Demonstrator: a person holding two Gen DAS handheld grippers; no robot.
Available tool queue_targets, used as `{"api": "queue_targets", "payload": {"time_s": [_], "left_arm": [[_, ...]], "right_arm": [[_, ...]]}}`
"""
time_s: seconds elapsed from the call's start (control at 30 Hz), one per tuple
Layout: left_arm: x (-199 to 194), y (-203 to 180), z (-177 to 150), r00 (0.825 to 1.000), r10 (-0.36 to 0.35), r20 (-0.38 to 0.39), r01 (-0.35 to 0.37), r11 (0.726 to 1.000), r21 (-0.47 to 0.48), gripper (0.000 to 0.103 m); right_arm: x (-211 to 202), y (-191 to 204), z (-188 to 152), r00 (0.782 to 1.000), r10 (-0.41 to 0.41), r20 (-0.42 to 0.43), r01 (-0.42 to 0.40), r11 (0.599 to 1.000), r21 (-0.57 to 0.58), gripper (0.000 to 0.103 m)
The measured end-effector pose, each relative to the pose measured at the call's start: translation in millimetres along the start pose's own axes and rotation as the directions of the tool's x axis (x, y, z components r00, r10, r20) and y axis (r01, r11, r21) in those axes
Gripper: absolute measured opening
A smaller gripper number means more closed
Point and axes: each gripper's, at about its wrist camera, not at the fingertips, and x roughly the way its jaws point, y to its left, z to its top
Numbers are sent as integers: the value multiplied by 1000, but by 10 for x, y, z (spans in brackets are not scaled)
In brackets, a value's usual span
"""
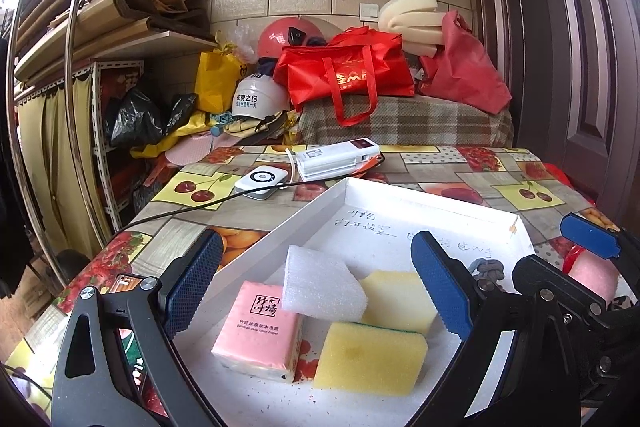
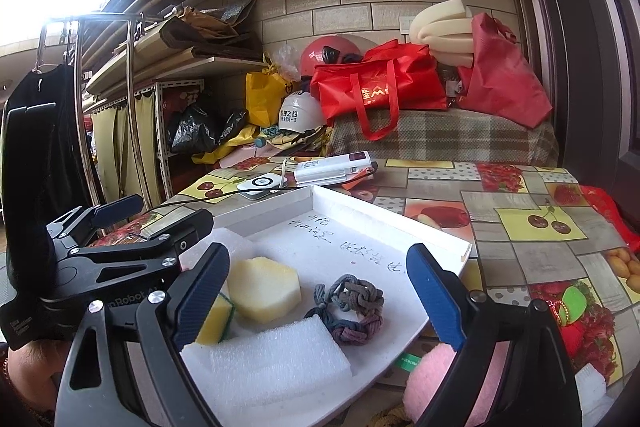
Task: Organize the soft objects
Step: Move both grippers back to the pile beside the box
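Observation:
A shallow white tray lies on the fruit-print tablecloth. In it are a pink tissue pack, a white foam block, a plain yellow sponge, a yellow-and-green scouring sponge and a braided grey-purple cord. My left gripper hovers open over the tissue pack and foam block. Above the cord and foam my right gripper is open, with nothing pressed between its pads. A pink soft object lies outside the tray's near right edge.
A white power bank, a small white device and a black cable sit behind the tray. Red bags, helmets and a plaid-covered piece stand past the table's far edge. A metal rack is at the left.

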Motion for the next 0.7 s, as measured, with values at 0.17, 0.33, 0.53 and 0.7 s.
{"api": "queue_targets", "payload": {"time_s": [0.17, 0.33, 0.53, 0.7], "left_arm": [[-62, -35, -22, 1000, -16, -11, 16, 1000, 6, 96], [-168, -136, -59, 999, -49, -9, 49, 998, 27, 96], [-331, -357, -112, 994, -107, 1, 106, 991, 86, 96], [-466, -612, -158, 987, -161, 5, 158, 972, 171, 96]], "right_arm": [[-90, -39, -43, 1000, -2, -7, 2, 1000, 12, 91], [-209, -92, -88, 1000, -16, -10, 16, 1000, 24, 91], [-443, -169, -159, 1000, -26, -10, 26, 1000, 7, 91], [-699, -475, -238, 996, -82, -31, 83, 995, 48, 91]]}}
